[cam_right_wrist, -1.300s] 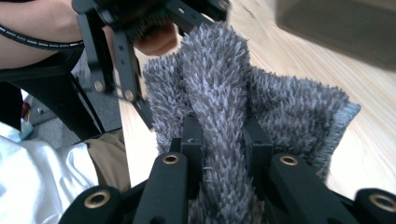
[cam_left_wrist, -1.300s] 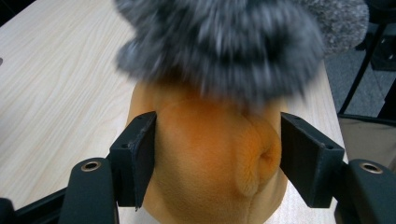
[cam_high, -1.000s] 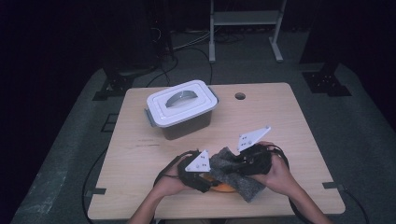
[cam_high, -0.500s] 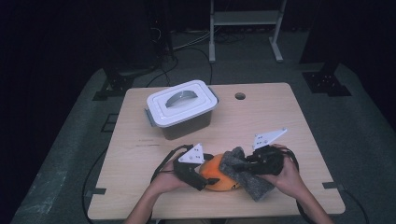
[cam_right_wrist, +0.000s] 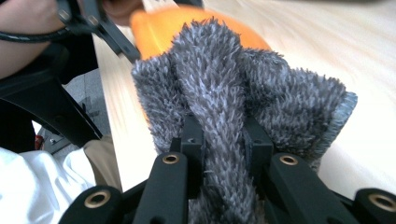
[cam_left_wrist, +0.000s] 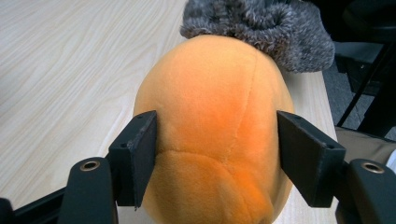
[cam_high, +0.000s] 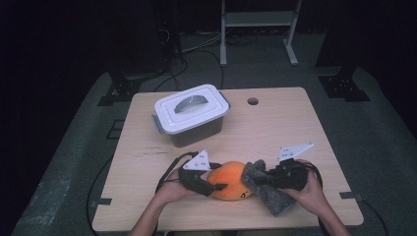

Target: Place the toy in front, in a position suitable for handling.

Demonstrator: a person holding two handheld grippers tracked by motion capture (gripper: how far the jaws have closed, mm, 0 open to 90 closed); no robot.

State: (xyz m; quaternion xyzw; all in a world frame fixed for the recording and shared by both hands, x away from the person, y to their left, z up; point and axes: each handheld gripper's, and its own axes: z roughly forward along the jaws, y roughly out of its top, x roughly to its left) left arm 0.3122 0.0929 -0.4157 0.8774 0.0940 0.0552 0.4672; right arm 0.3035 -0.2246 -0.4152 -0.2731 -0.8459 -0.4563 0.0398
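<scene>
An orange plush toy (cam_high: pixel 231 179) lies near the table's front edge. My left gripper (cam_high: pixel 219 187) holds it: in the left gripper view both black pads (cam_left_wrist: pixel 142 154) press the toy's (cam_left_wrist: pixel 215 107) sides, and the jaws have just been closing on it. My right gripper (cam_high: pixel 258 179) is shut on a fold of fuzzy grey cloth (cam_high: pixel 273 199), just right of the toy. In the right gripper view the cloth (cam_right_wrist: pixel 224 84) bunches up between the jaws of my right gripper (cam_right_wrist: pixel 223 135), with the toy (cam_right_wrist: pixel 159 28) behind it. The cloth's edge (cam_left_wrist: pixel 261 23) touches the toy's far end.
A grey storage box with a white lid (cam_high: pixel 189 113) stands shut at the back left of the wooden table (cam_high: pixel 275 128). A small round hole (cam_high: pixel 253 101) sits near the table's far edge. A metal stand (cam_high: pixel 258 19) is on the floor beyond.
The right gripper has pulled the grey cloth to the right and down off the orange toy, which now lies uncovered. The left hand has stayed in place on the toy.
</scene>
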